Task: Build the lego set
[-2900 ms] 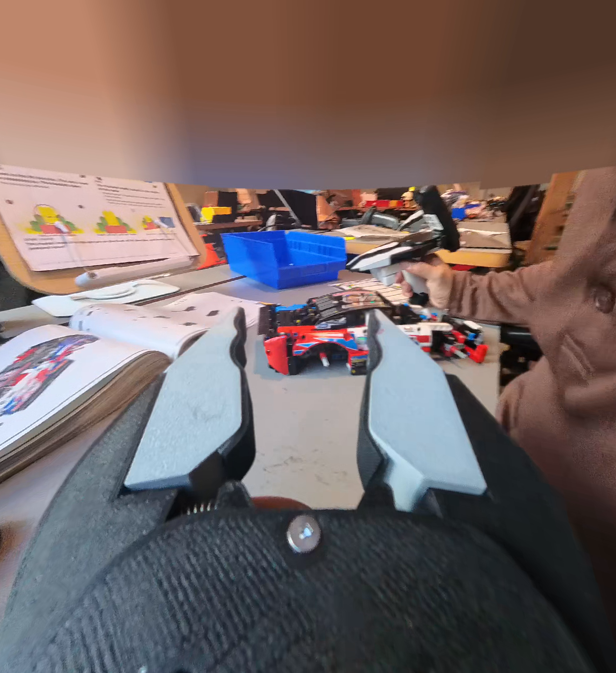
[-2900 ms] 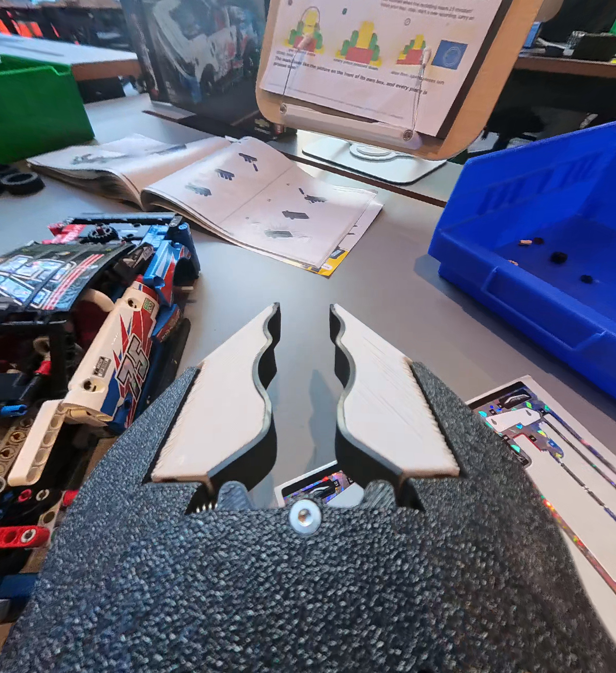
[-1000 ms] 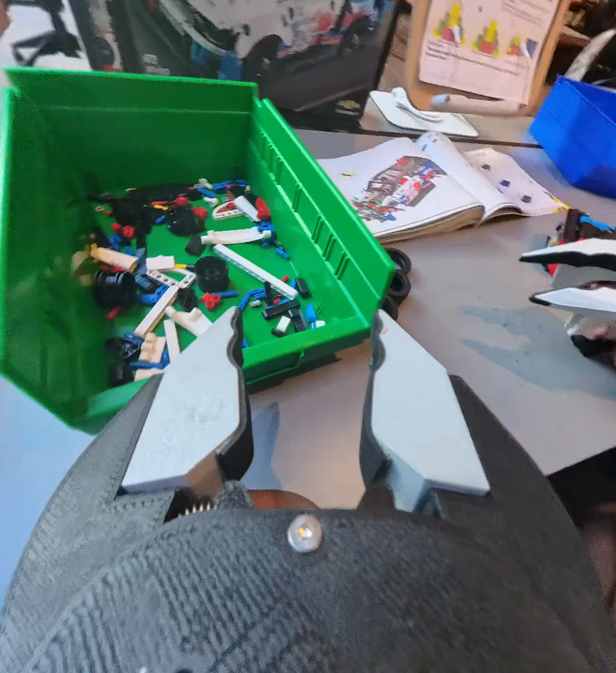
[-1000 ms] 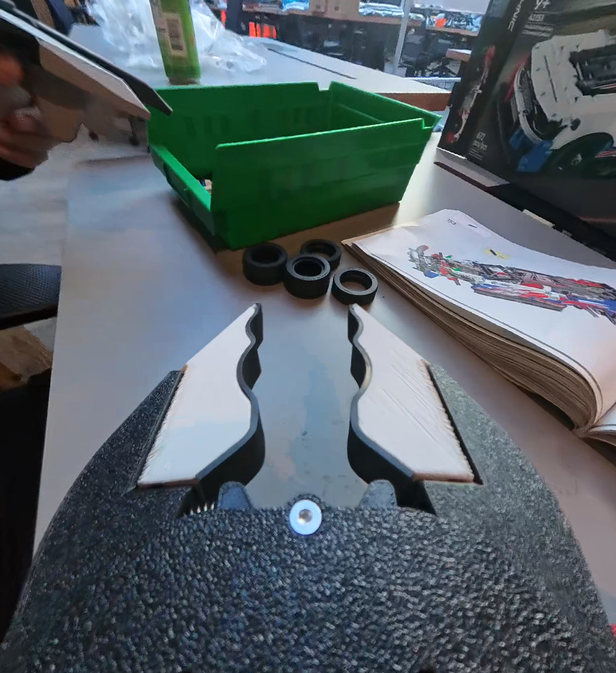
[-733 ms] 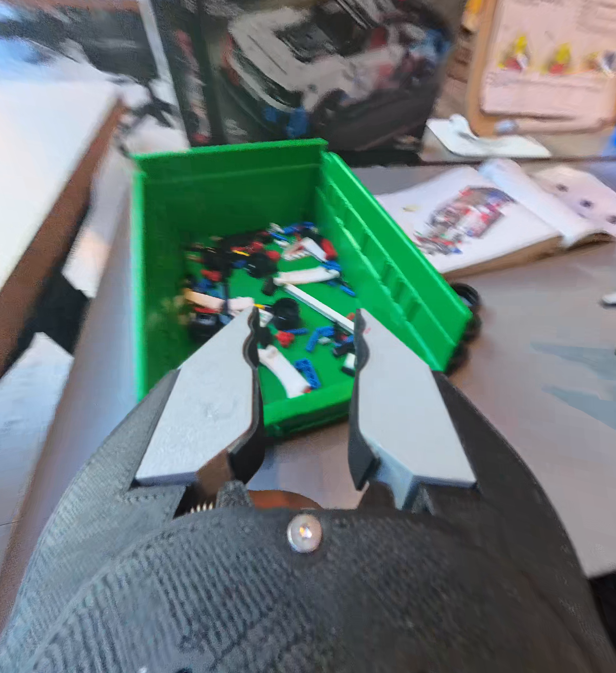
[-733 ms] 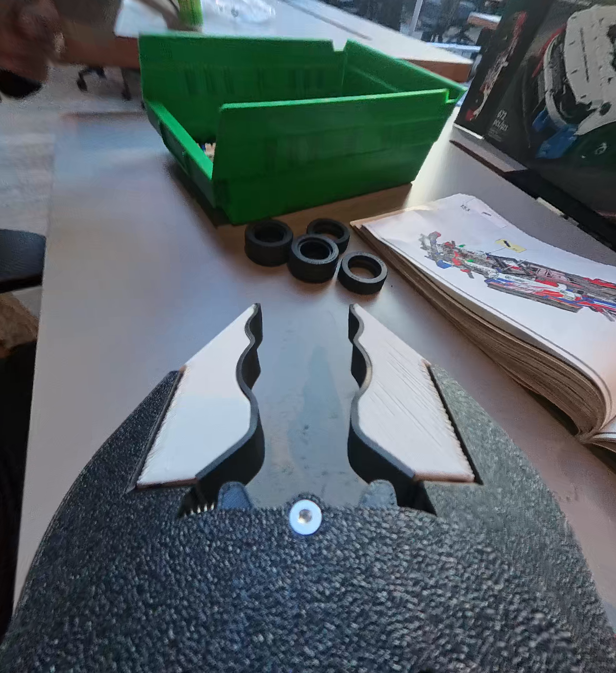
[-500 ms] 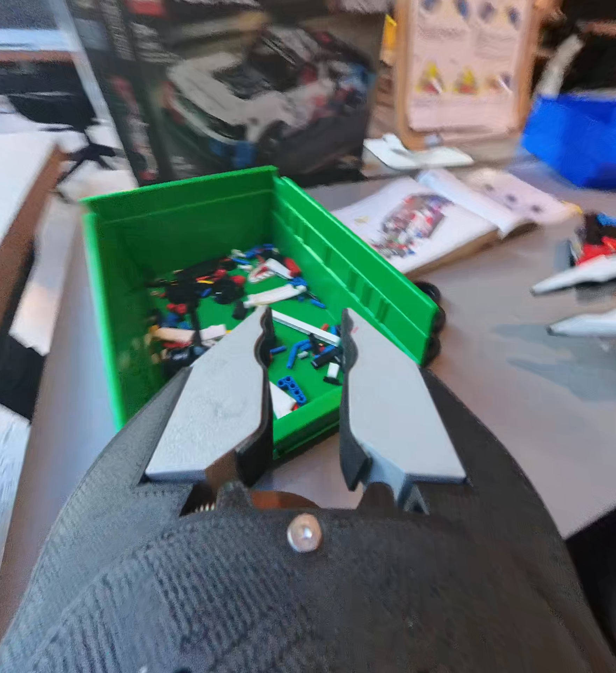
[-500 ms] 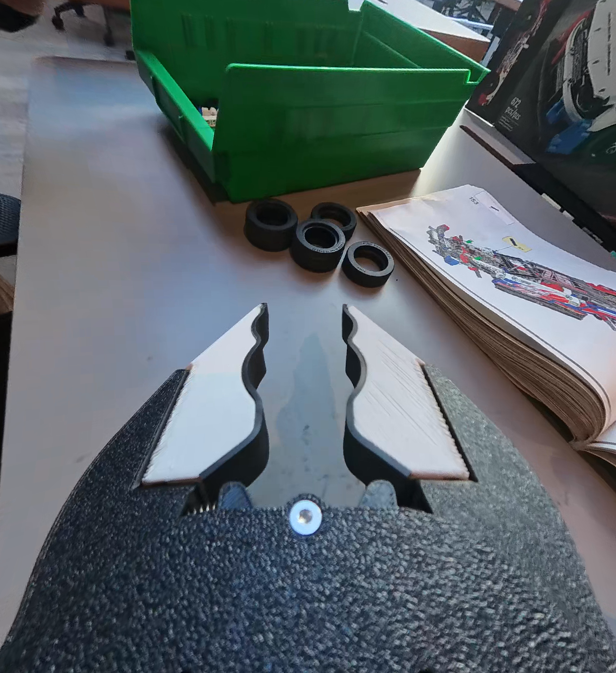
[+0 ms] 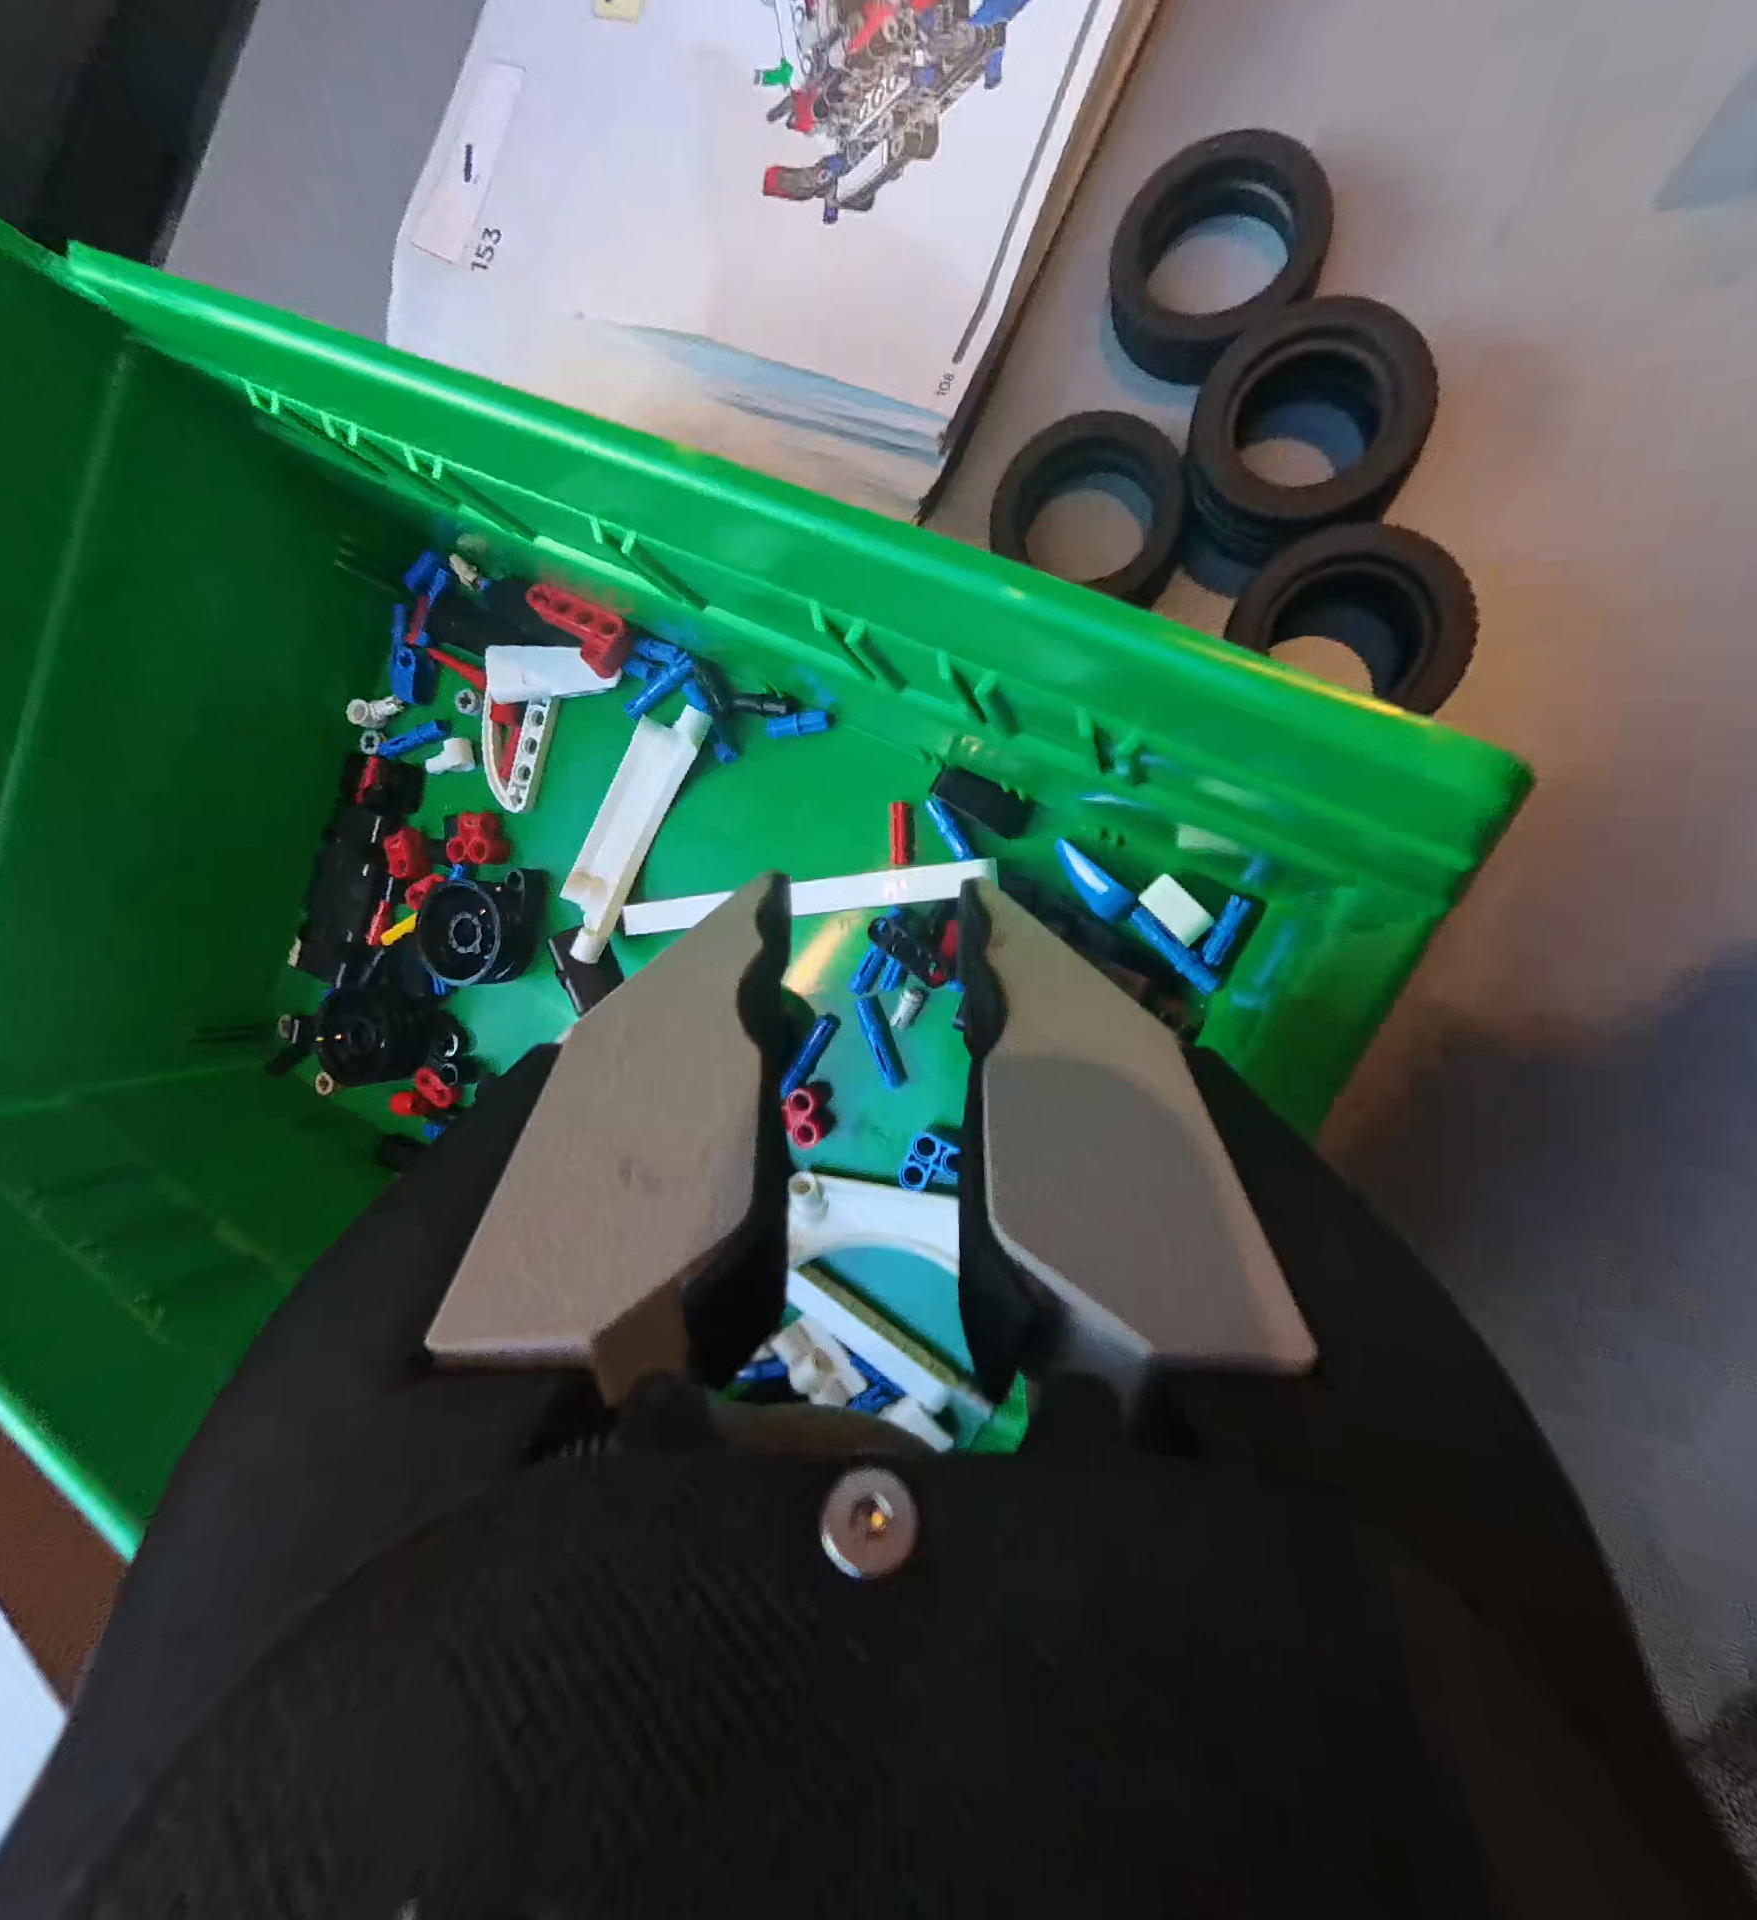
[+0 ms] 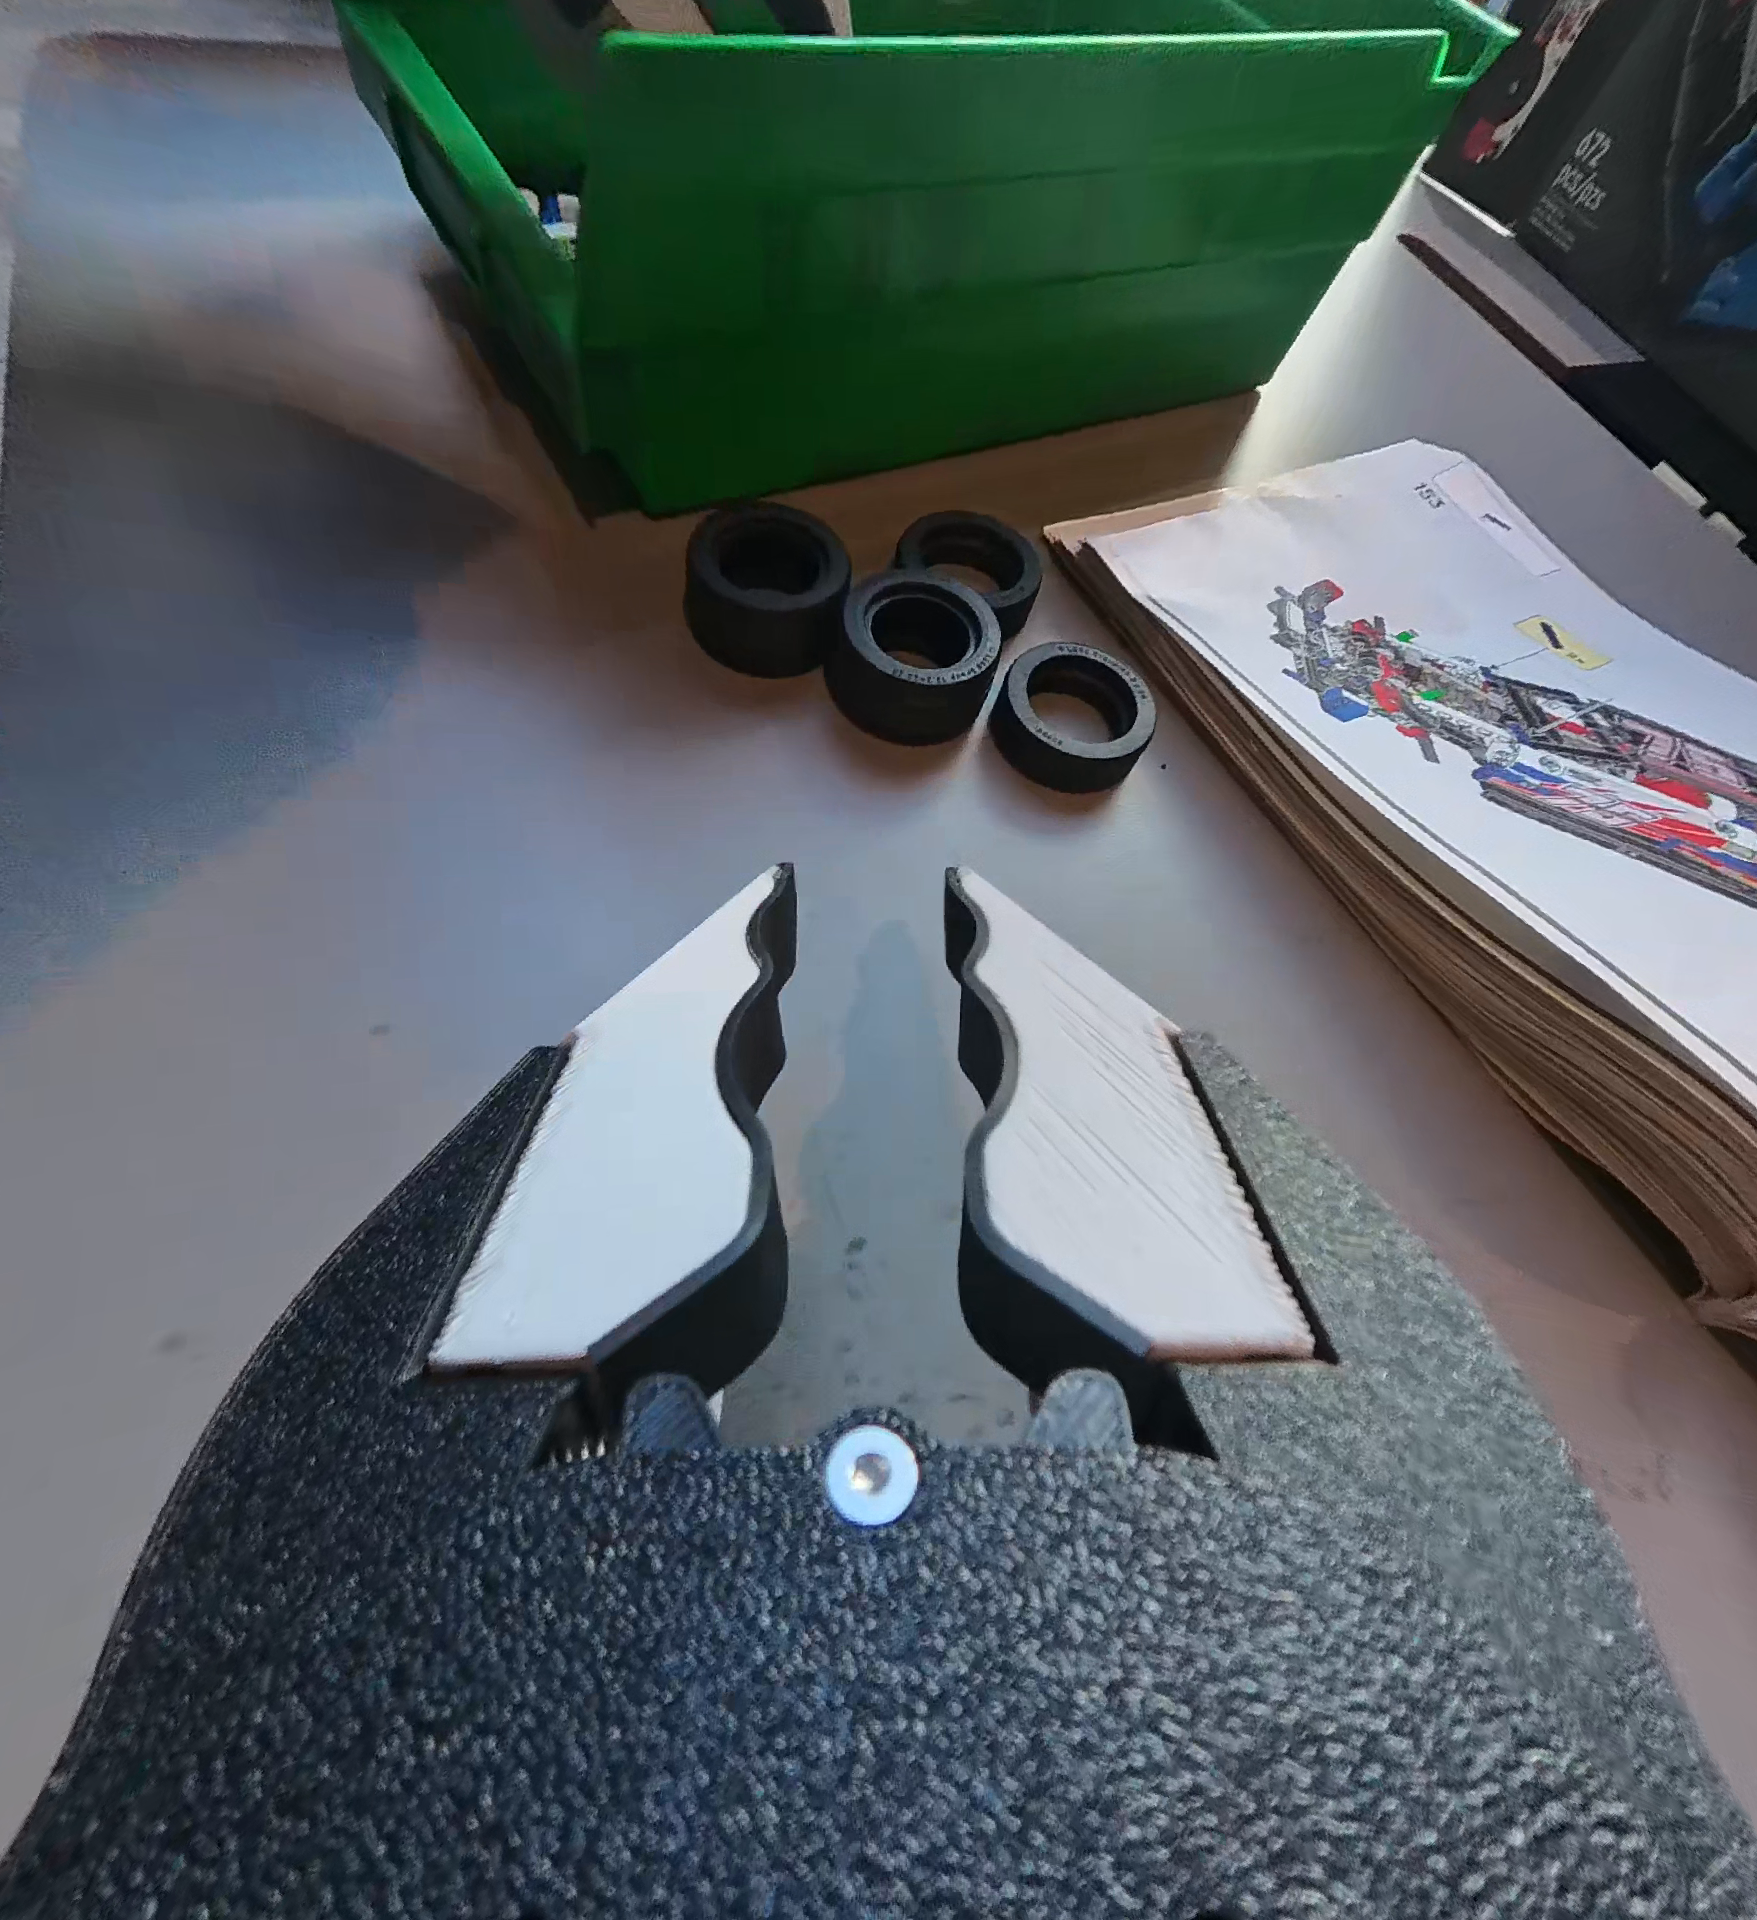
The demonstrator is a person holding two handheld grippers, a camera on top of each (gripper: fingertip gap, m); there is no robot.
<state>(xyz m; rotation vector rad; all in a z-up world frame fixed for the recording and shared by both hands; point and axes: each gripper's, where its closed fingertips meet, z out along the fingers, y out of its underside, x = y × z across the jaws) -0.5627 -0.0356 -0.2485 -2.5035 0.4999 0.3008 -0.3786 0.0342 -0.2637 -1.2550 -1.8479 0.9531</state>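
- While it hangs above the green bin (image 9: 957, 623), the left tool (image 9: 869, 914) points down with its jaws a narrow gap apart, holding nothing.
- Loose lego pieces (image 9: 645, 800) in red, blue, white and black lie scattered on the bin's floor, a long white beam (image 9: 853, 894) just past the tool's tips.
- Four black tyres (image 10: 915, 634) sit bunched on the desk (image 10: 334, 831), between the bin's side wall and the open instruction book (image 10: 1476, 748) towards the right edge.
- Over bare desk, short of the tyres, the right tool (image 10: 869, 883) hovers narrowly parted and empty.
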